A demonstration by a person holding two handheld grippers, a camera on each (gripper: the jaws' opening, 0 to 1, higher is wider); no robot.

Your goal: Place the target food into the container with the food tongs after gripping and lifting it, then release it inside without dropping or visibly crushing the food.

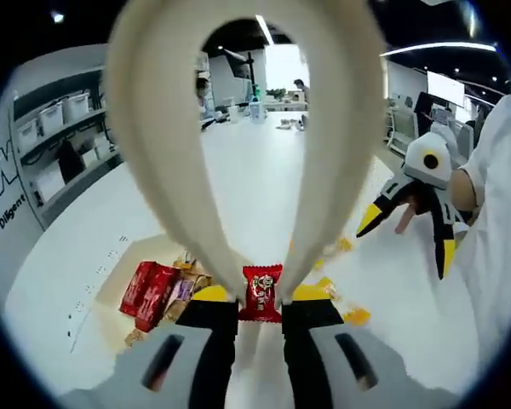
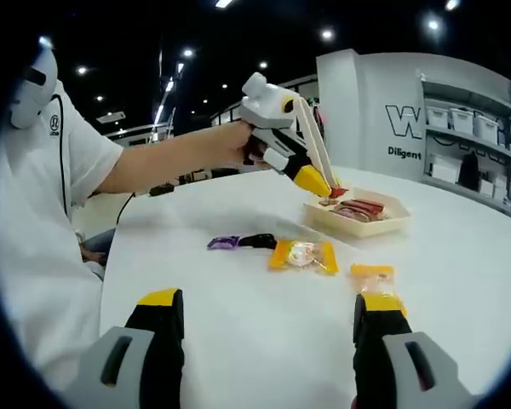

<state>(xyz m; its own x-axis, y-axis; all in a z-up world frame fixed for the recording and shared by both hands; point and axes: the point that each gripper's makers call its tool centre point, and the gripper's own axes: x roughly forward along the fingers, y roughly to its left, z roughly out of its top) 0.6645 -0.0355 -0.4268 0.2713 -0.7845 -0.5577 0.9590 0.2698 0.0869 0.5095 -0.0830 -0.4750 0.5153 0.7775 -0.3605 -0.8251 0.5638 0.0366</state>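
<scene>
Two cream tong arms (image 1: 175, 170), squeezed by the left gripper (image 1: 260, 317), pinch a red-wrapped candy (image 1: 261, 293) at their tips, held in the air above the cream tray (image 2: 358, 221), which already holds red packets (image 1: 149, 294). The right gripper (image 2: 272, 328) hangs low over the white table (image 2: 238, 341), jaws spread wide and empty, with orange-wrapped sweets (image 2: 303, 255) and a purple one (image 2: 224, 243) lying between it and the tray. A hand (image 2: 238, 141) on an outstretched bare forearm carries the left gripper, angled down toward the tray.
</scene>
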